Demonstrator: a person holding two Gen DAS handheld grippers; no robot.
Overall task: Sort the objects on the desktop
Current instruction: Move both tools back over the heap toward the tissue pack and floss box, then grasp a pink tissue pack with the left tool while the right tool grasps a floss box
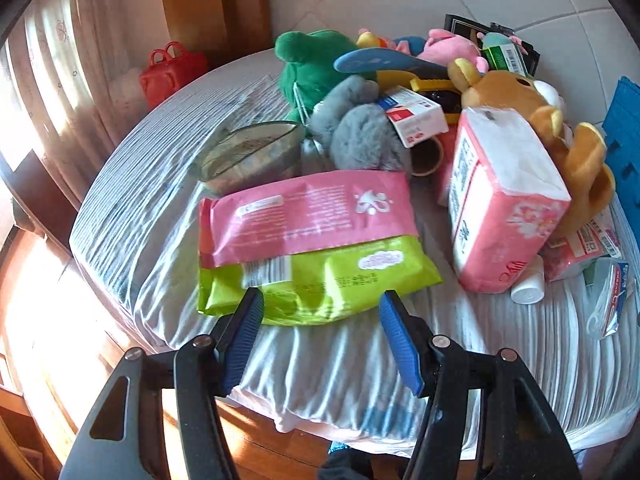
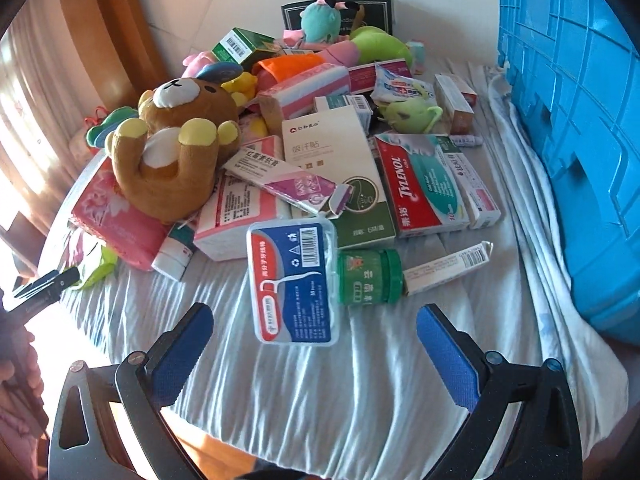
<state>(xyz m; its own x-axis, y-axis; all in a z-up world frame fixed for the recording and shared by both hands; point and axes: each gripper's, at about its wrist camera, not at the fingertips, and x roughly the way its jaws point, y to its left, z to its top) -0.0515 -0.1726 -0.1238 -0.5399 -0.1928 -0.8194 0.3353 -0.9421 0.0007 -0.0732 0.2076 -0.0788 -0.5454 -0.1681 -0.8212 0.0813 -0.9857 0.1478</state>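
A heap of toys, boxes and packs covers a cloth-draped table (image 1: 320,364). In the left wrist view a green wipes pack (image 1: 320,280) lies under a pink wipes pack (image 1: 308,212). My left gripper (image 1: 320,312) is open just in front of the green pack's near edge, nothing between its fingers. In the right wrist view a clear floss-pick box (image 2: 294,280) with a blue and red label lies nearest, beside a green jar (image 2: 370,276). My right gripper (image 2: 316,328) hangs open, its fingers either side of the box's near end and apart from it.
A brown plush bear (image 2: 176,156), a pink tissue pack (image 1: 504,200), a Tylenol box (image 2: 420,184), a glass bowl (image 1: 252,156) and other plush toys crowd the table. A blue crate (image 2: 576,120) stands at the right. The table's front edge (image 1: 304,424) drops to a wooden floor.
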